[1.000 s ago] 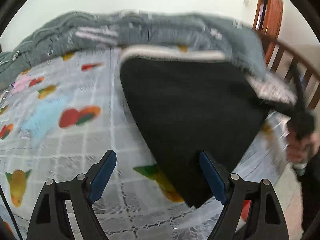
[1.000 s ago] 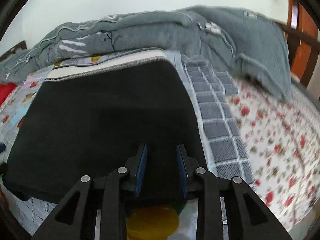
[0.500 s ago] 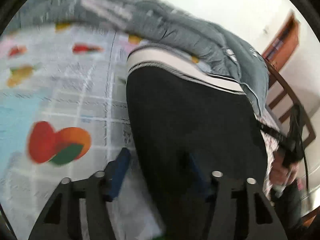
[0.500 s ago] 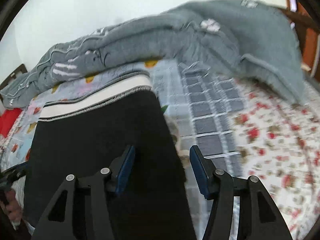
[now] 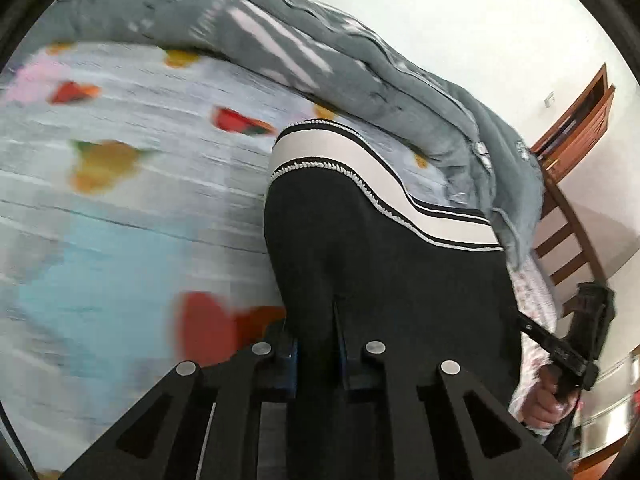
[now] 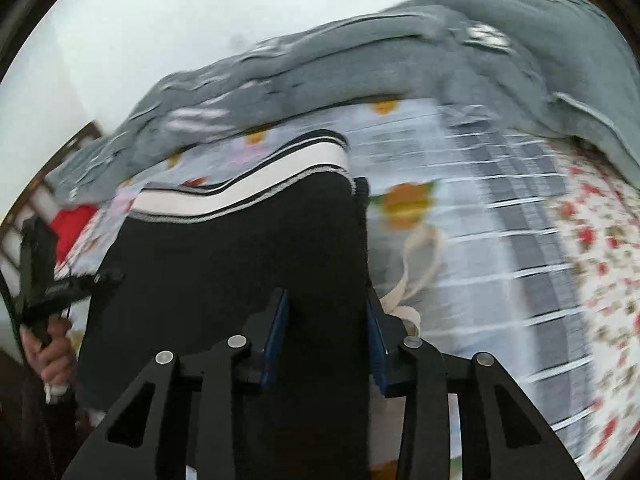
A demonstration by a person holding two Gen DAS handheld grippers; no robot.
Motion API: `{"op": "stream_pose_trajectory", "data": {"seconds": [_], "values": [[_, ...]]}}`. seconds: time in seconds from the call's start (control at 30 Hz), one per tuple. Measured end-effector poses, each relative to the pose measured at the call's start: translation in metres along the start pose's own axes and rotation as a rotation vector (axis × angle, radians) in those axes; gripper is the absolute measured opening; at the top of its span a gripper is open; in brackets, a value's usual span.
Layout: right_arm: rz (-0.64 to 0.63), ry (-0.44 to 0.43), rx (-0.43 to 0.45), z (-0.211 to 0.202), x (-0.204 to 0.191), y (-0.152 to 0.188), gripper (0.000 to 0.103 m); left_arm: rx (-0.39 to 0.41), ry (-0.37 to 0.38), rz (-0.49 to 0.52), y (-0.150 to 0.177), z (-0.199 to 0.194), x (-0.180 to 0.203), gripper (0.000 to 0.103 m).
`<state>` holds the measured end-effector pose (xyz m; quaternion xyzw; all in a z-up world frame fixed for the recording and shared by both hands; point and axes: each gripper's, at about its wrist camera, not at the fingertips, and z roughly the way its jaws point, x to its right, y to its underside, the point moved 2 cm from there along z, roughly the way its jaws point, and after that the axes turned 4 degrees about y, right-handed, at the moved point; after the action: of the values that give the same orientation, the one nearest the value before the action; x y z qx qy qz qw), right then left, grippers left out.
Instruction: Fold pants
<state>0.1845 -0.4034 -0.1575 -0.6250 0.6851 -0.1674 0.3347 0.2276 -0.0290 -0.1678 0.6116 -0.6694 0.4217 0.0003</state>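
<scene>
Black pants (image 5: 384,276) with a white, black-striped waistband (image 5: 352,160) lie on the bed, waistband at the far end. My left gripper (image 5: 316,344) is shut on the near left edge of the pants. In the right wrist view the pants (image 6: 240,272) fill the middle, and my right gripper (image 6: 326,320) has its jaws partly closed around the near right edge of the fabric. A white drawstring (image 6: 420,264) trails beside the right finger. Each gripper shows in the other's view, held in a hand (image 5: 576,340) (image 6: 40,276).
A patterned bedsheet (image 5: 120,208) with fruit prints covers the bed. A grey quilt (image 5: 360,64) is heaped along the far side. A wooden bed frame (image 5: 568,232) stands at the right. A floral sheet (image 6: 592,248) lies to the right.
Both grippers moved forward onto the near edge of the pants and closed: the left from wide open to shut on fabric, the right narrowed around it. The pants slid nearer.
</scene>
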Motion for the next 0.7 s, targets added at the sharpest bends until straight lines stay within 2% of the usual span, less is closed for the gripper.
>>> {"op": "stream_pose_trajectory", "data": {"seconds": [0.13, 0.2, 0.27, 0.3, 0.33, 0.37, 0.4, 0.5, 0.57, 0.6, 0.63, 0.67, 0.7], "values": [[-0.046, -0.076, -0.01, 0.013, -0.06, 0.015, 0.037, 0.027, -0.098, -0.021, -0.004, -0.033, -0.042, 0.015], [-0.087, -0.093, -0.017, 0.019, -0.082, 0.018, 0.039, 0.031, -0.134, -0.047, -0.004, -0.042, -0.06, 0.021], [-0.148, -0.072, -0.001, 0.018, -0.099, 0.012, 0.039, 0.028, -0.185, -0.054, -0.003, -0.048, -0.07, 0.036], [-0.155, -0.058, 0.021, 0.015, -0.102, 0.007, 0.039, 0.037, -0.226, -0.039, -0.001, -0.052, -0.072, 0.04], [-0.153, -0.045, 0.051, 0.011, -0.104, 0.0, 0.04, 0.044, -0.247, -0.02, -0.001, -0.056, -0.073, 0.048], [-0.145, -0.038, 0.079, 0.01, -0.105, -0.008, 0.042, 0.051, -0.259, 0.0, -0.001, -0.059, -0.072, 0.051], [-0.133, -0.034, 0.088, 0.014, -0.106, -0.018, 0.048, 0.059, -0.268, 0.014, 0.0, -0.062, -0.07, 0.051], [-0.065, -0.012, 0.044, 0.04, -0.105, -0.044, 0.049, 0.075, -0.276, 0.034, -0.002, -0.071, -0.068, 0.051], [-0.034, 0.009, -0.066, 0.073, -0.104, -0.055, 0.042, 0.089, -0.271, 0.046, -0.004, -0.076, -0.064, 0.051], [-0.031, -0.005, -0.082, 0.081, -0.108, -0.056, 0.03, 0.099, -0.27, 0.058, -0.004, -0.08, -0.062, 0.051], [-0.049, 0.008, -0.061, 0.08, -0.111, -0.058, 0.013, 0.106, -0.276, 0.071, -0.004, -0.082, -0.06, 0.051], [-0.091, 0.016, -0.024, 0.071, -0.115, -0.061, 0.013, 0.117, -0.29, 0.092, -0.005, -0.084, -0.057, 0.051], [-0.097, -0.011, 0.056, 0.052, -0.114, -0.065, 0.014, 0.126, -0.297, 0.11, -0.006, -0.085, -0.054, 0.051]]}}
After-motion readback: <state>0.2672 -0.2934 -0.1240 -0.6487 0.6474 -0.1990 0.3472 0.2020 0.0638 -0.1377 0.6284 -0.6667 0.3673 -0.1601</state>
